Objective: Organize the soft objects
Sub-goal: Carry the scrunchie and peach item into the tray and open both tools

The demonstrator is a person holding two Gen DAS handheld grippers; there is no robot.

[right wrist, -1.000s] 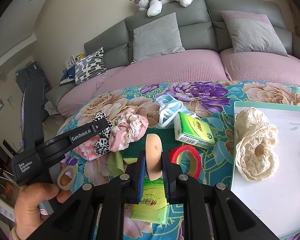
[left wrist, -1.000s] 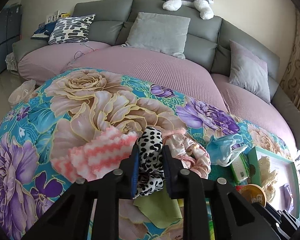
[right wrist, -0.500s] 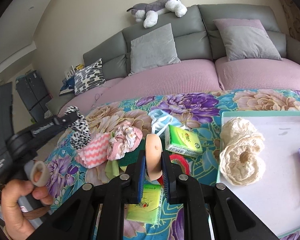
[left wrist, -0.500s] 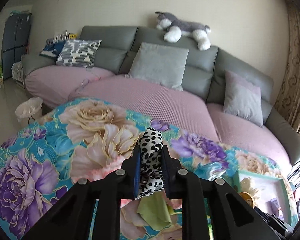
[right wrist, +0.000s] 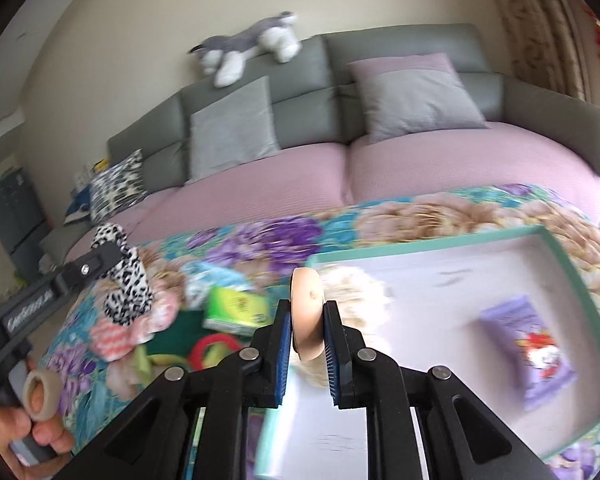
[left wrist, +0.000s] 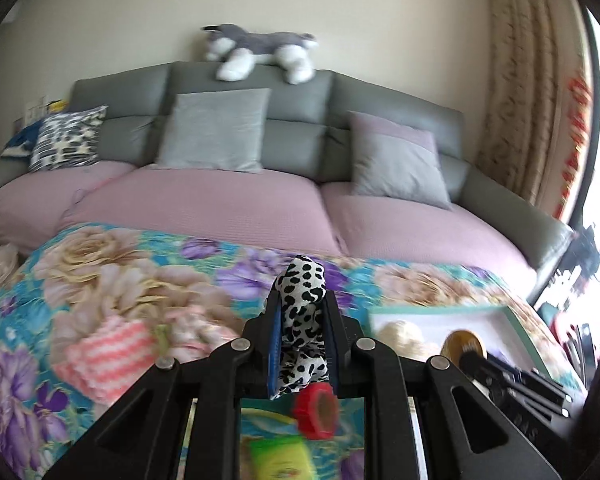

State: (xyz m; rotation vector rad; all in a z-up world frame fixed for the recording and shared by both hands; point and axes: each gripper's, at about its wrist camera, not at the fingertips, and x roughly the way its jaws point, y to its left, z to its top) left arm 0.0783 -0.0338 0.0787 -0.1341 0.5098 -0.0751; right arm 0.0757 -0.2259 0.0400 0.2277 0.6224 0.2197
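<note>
My left gripper (left wrist: 301,312) is shut on a black-and-white spotted scrunchie (left wrist: 302,332), lifted above the flowered cloth; the same scrunchie (right wrist: 126,276) shows at the left of the right wrist view. My right gripper (right wrist: 307,312) is shut on a beige round puff (right wrist: 308,312), held over the near left corner of the white tray (right wrist: 440,246) with a teal rim. In the tray lie a cream lace scrunchie (right wrist: 356,286) and a purple packet (right wrist: 534,346). A pink zigzag cloth (left wrist: 108,354) and a pink flowered scrunchie (left wrist: 196,328) rest on the table.
On the flowered table cloth (left wrist: 100,264) lie a green tissue pack (right wrist: 236,310), a red tape roll (right wrist: 214,350) and a light blue face mask (right wrist: 204,280). Behind it stands a grey sofa (left wrist: 300,128) with cushions and a plush dog (left wrist: 260,50). A hand (right wrist: 40,436) holds the left gripper's handle.
Both grippers rose and swung to the right. The spotted scrunchie came up off the pile of cloths. The puff now hangs over the tray's corner instead of the green pack.
</note>
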